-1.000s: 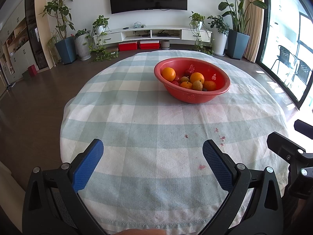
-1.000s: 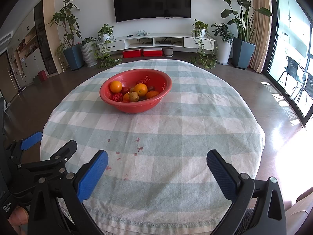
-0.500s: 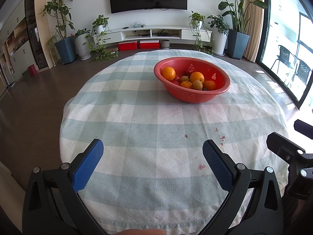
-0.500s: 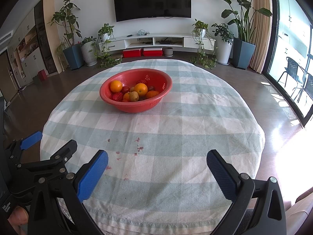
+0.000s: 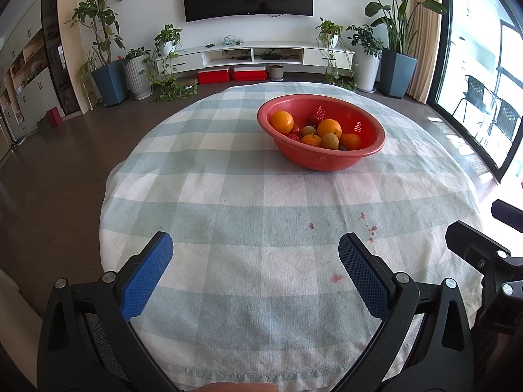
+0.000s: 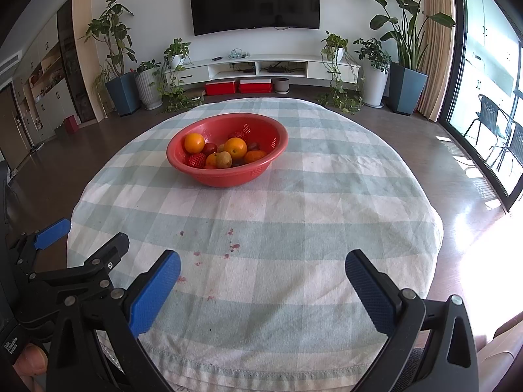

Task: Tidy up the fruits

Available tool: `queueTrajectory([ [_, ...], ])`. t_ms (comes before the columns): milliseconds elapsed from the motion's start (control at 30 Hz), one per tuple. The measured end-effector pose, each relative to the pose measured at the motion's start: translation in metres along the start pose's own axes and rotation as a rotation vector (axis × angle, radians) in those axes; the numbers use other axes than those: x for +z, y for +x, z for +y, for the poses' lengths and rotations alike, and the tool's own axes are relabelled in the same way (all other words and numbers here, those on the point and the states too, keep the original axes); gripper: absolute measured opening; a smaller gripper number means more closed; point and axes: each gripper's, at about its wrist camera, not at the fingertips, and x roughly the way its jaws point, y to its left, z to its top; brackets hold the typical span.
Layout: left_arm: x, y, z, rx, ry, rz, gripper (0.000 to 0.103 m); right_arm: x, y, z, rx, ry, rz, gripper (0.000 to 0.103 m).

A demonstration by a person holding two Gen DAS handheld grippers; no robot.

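Observation:
A red plastic bowl [image 5: 369, 121] stands on the far half of a round table with a green-and-white checked cloth [image 5: 228, 196]. It holds oranges [image 5: 281, 121], strawberries [image 5: 316, 117] and small brownish fruits [image 5: 329, 140]. The bowl also shows in the right wrist view [image 6: 274, 137], with an orange [image 6: 194, 142] and a strawberry [image 6: 195, 160]. My left gripper [image 5: 255, 271] is open and empty over the near table edge. My right gripper [image 6: 261, 287] is open and empty beside it, also far short of the bowl.
Small red stains [image 6: 230, 245] mark the cloth between the grippers and the bowl. The right gripper's frame shows at the left wrist view's right edge [image 5: 483, 254]. Beyond the table are a TV wall, a low white cabinet [image 5: 255, 54] and potted plants.

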Motion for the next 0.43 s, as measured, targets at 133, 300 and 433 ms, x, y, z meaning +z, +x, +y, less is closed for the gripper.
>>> queueTrajectory([
  [133, -0.0001, 0.0001, 0.0001, 0.001, -0.001, 0.001, 0.103, 0.0004, 0.0001, 0.0002, -0.001, 0.0, 0.002, 0.103],
  [300, -0.0014, 0.0002, 0.0013, 0.004, -0.005, -0.009, 0.103, -0.0038, -0.0005, -0.0005, -0.001, 0.0, 0.007, 0.103],
  [433, -0.0047, -0.0001, 0.0009, 0.005, 0.005, -0.022, 0.103, -0.0092, -0.0028, -0.0028, -0.001, 0.003, 0.011, 0.103],
])
